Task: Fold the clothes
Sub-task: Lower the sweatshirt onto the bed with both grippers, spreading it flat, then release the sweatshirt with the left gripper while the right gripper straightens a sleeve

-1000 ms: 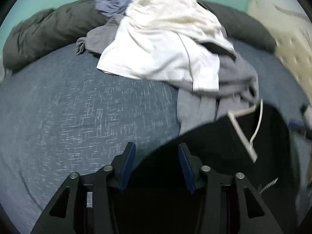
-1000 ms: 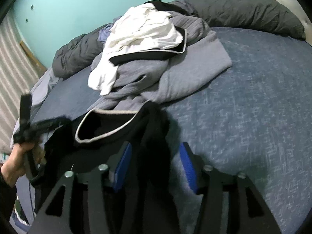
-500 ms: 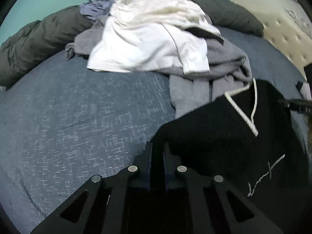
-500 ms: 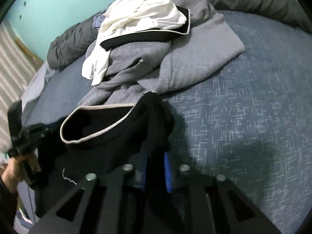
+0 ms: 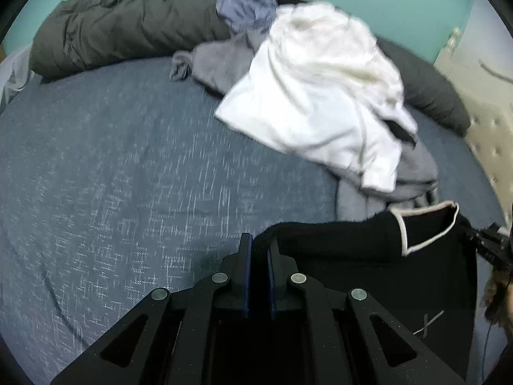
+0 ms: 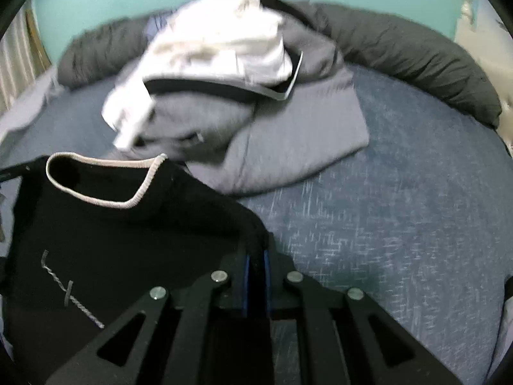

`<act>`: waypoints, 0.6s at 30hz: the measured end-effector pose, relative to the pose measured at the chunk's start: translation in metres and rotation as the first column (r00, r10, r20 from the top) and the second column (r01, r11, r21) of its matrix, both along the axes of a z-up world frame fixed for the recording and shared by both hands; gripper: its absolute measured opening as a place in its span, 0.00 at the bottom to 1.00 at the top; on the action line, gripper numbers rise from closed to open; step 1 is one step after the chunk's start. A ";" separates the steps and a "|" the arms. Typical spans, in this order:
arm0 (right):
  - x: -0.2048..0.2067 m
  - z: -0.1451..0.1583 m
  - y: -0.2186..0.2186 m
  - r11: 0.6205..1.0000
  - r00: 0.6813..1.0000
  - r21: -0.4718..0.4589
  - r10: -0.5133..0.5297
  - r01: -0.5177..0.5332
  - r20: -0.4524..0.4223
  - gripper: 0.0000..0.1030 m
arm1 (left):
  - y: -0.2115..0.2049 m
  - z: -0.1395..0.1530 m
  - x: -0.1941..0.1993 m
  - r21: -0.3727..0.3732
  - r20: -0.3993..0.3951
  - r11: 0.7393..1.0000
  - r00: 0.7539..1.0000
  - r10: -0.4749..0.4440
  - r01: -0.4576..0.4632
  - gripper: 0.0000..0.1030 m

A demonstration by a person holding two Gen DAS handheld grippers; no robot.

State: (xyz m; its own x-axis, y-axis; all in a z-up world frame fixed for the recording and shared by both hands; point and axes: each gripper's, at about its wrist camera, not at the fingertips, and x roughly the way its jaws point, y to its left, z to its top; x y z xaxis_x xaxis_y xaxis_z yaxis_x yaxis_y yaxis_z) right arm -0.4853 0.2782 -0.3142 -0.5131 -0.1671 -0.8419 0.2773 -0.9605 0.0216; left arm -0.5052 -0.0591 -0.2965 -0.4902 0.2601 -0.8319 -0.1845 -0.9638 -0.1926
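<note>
Bed (image 5: 121, 173): a blue sheet with pale flecks fills most of both views, with a teal wall behind it.
Duvet (image 5: 128, 25): a dark grey roll lies along the far edge of the bed, against the wall.
Clothes pile (image 6: 243, 115): grey garments are heaped at the far side of the bed, just in front of the duvet; both views are blurred here, so the separate pieces are hard to tell apart.
White garment (image 5: 320, 96): it is draped over the top of the grey pile, one flap hanging towards the sheet.
Black top (image 6: 121, 243): it has a pale ribbed neckline and light stitched script on the chest; it is stretched between the two grippers near the front of the bed, just in front of the pile.
Left gripper (image 5: 258, 250): the jaws have just closed and now pinch the black cloth at one shoulder edge, blue pads nearly together.
Right gripper (image 6: 256, 256): the jaws have just closed too, clamped on the opposite shoulder edge, with a fold of black cloth between the pads.
</note>
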 end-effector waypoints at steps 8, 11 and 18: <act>0.006 0.001 0.026 0.987 0.995 -0.127 -0.097 0.098 0.012 0.30 | -0.015 0.016 0.020 -0.025 -0.058 0.999 0.998 0.036 -0.038 0.46; 0.034 0.023 0.047 0.975 0.994 -0.201 -0.108 0.100 -0.030 0.37 | -0.034 0.035 0.041 -0.007 -0.090 0.998 0.994 0.058 -0.059 0.48; 0.140 0.043 0.094 0.916 0.992 -0.381 -0.116 0.122 0.038 0.53 | -0.074 0.060 0.120 -0.005 -0.104 0.999 0.993 0.048 -0.049 0.49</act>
State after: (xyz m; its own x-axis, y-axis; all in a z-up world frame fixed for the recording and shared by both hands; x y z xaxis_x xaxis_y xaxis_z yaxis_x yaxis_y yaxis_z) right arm -0.3454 0.3720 -0.2716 -0.5380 -0.4156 -0.7334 0.1583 -0.9044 0.3963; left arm -0.3854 -0.1329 -0.2368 -0.5859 0.2279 -0.7777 -0.1565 -0.9734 -0.1674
